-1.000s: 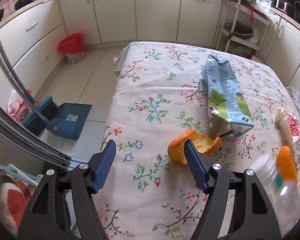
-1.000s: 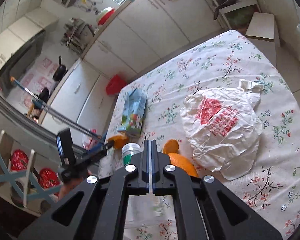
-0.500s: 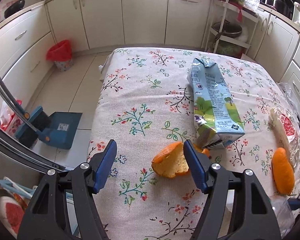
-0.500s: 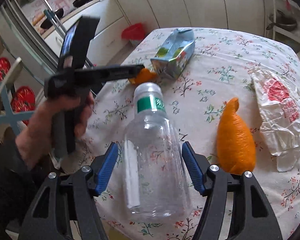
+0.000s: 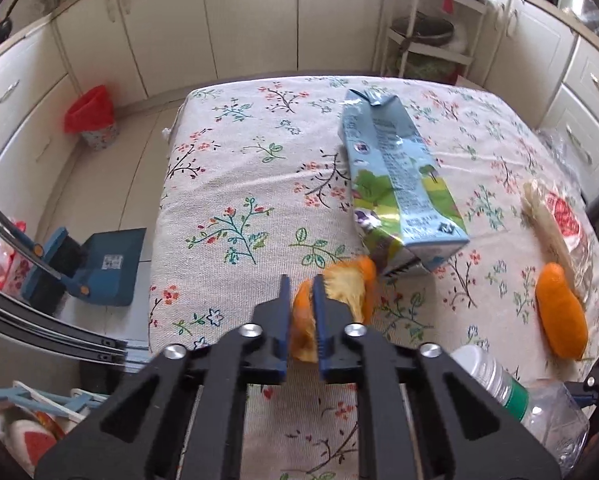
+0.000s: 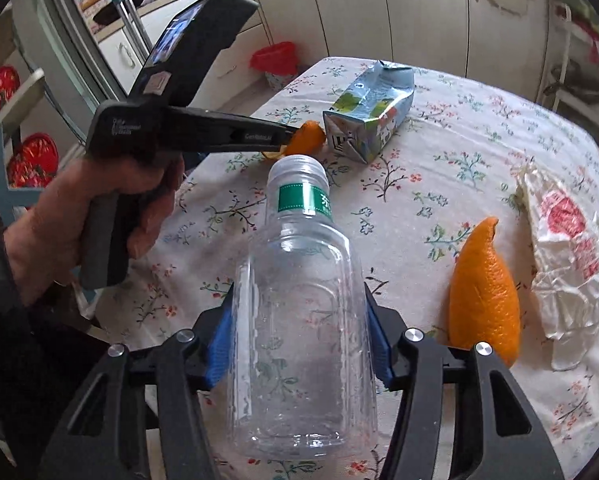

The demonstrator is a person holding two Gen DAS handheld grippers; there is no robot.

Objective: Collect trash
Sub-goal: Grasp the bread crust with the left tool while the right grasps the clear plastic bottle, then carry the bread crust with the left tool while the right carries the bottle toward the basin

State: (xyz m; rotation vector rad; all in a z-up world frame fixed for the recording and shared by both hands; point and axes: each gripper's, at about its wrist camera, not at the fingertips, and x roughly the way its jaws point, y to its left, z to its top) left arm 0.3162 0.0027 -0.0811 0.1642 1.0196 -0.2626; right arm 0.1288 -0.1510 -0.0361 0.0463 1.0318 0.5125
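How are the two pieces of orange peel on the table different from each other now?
The peel by the carton is pinched in the shut left gripper; the long peel lies free on the cloth beside the plastic bag. The first shows its pale inside, the second only its orange skin. Both are orange peel.

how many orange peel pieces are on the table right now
2. One orange peel is pinched in the left gripper beside the carton; the other peel lies beside the plastic bag. None other shows.
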